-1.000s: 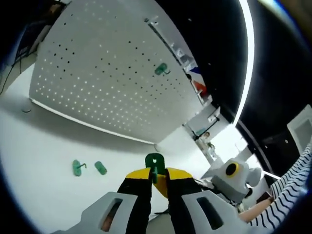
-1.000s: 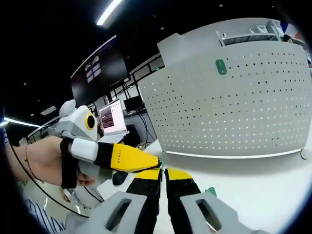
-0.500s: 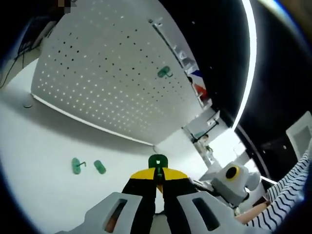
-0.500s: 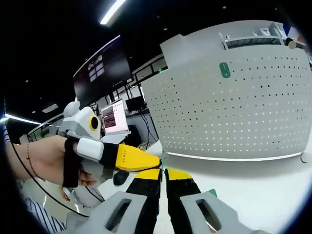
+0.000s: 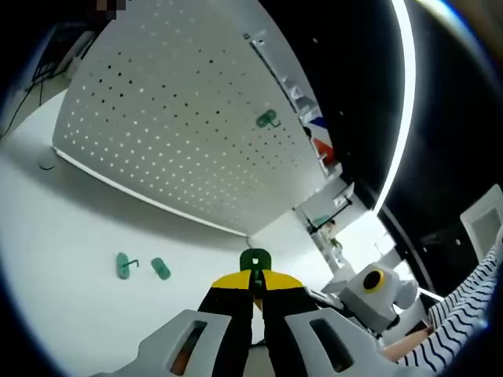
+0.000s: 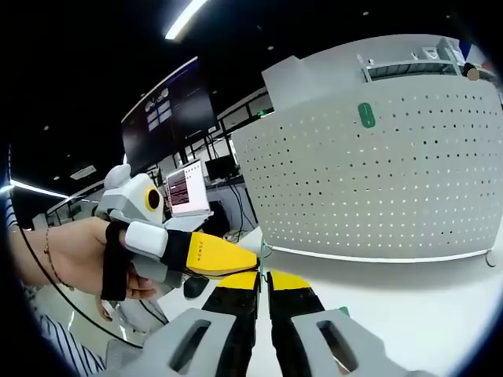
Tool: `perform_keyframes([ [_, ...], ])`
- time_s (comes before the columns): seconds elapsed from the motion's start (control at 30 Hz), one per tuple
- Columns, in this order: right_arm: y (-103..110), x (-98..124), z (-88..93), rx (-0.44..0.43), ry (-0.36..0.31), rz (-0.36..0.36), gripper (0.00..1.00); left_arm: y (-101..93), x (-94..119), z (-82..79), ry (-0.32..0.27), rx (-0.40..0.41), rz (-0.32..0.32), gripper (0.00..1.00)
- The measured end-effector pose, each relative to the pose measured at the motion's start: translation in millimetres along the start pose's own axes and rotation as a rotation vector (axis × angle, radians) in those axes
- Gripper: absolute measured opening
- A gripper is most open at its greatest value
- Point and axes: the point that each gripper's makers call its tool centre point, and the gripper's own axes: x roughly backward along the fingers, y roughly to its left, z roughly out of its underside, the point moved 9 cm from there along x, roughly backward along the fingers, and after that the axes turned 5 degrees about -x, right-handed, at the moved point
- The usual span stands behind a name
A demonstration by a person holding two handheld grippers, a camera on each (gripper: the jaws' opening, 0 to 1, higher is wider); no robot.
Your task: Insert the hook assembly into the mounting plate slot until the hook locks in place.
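Holding steady, left gripper (jaws pinched) keeps green hook.

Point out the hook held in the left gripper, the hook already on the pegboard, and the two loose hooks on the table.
held hook (image 5: 254, 260), left gripper view, its green plate.
mounted hook (image 6: 366, 115), right gripper view, plate middle.
loose hooks (image 5: 123, 265), left gripper view, left one's plate.

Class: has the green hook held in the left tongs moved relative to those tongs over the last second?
No. The hook stays pinched at the tips of the left tongs; only the camera shifted against the pegboard.
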Motion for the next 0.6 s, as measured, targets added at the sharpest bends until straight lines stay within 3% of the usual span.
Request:
perform_keyframes([
  [0.33,-1,-1,0.2,0.002,0.014,0.019,0.09,-0.1,-4,-3.4,0.036,-0.106,-0.066,0.02],
  [0.6,-12,4,2.8,0.019,0.037,0.086,0.21,10.2,4,-12.5,-0.003,-0.175,-0.17,0.02],
])
